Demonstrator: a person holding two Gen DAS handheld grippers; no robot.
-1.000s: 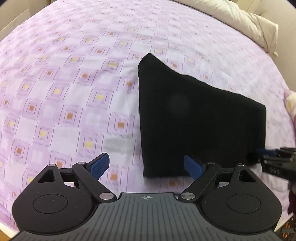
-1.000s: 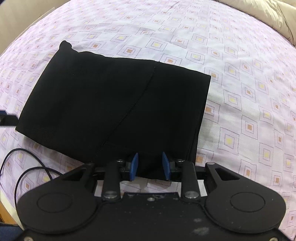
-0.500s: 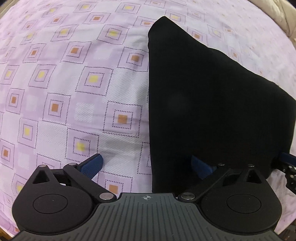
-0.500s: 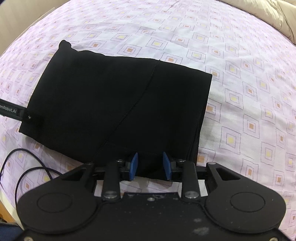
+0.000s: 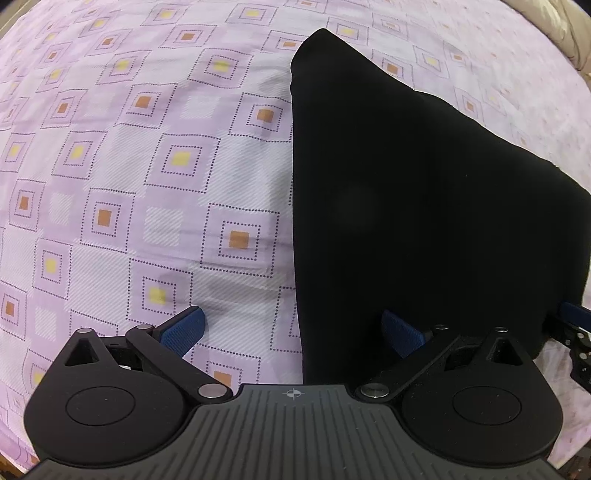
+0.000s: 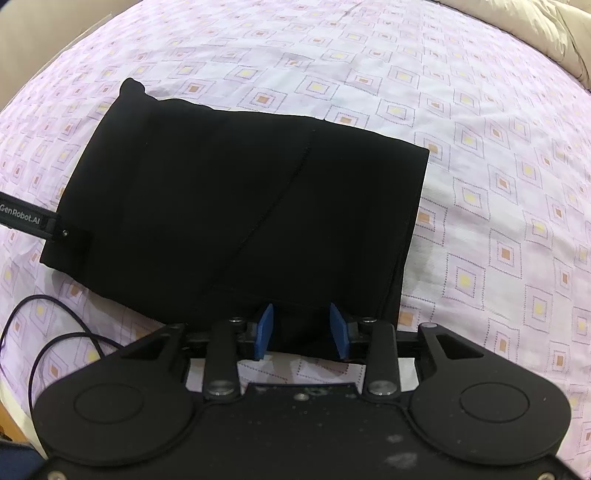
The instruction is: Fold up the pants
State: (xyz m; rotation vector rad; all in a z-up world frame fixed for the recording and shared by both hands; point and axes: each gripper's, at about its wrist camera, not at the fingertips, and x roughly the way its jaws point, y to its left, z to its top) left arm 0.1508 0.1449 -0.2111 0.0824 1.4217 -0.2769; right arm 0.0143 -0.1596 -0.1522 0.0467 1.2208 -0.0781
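Observation:
The black pants [image 6: 240,206] lie folded into a flat block on the purple patterned bedsheet [image 6: 498,221]. They also show in the left wrist view [image 5: 424,206]. My left gripper [image 5: 291,332] is open wide and straddles the near left edge of the pants, one pad on the sheet and one over the cloth. My right gripper [image 6: 302,330] is partly closed around the near hem of the pants, and the pads do not clearly pinch the cloth. The left gripper's finger [image 6: 29,221] shows at the pants' left edge in the right wrist view.
A beige duvet [image 6: 535,33] lies at the far right of the bed. A thin black cable [image 6: 55,332] loops on the sheet at the near left. The right gripper's tip [image 5: 572,325] shows at the right edge of the left wrist view.
My left gripper has moved down and forward to the left edge of the pants, still open. My right gripper has stayed at the near hem.

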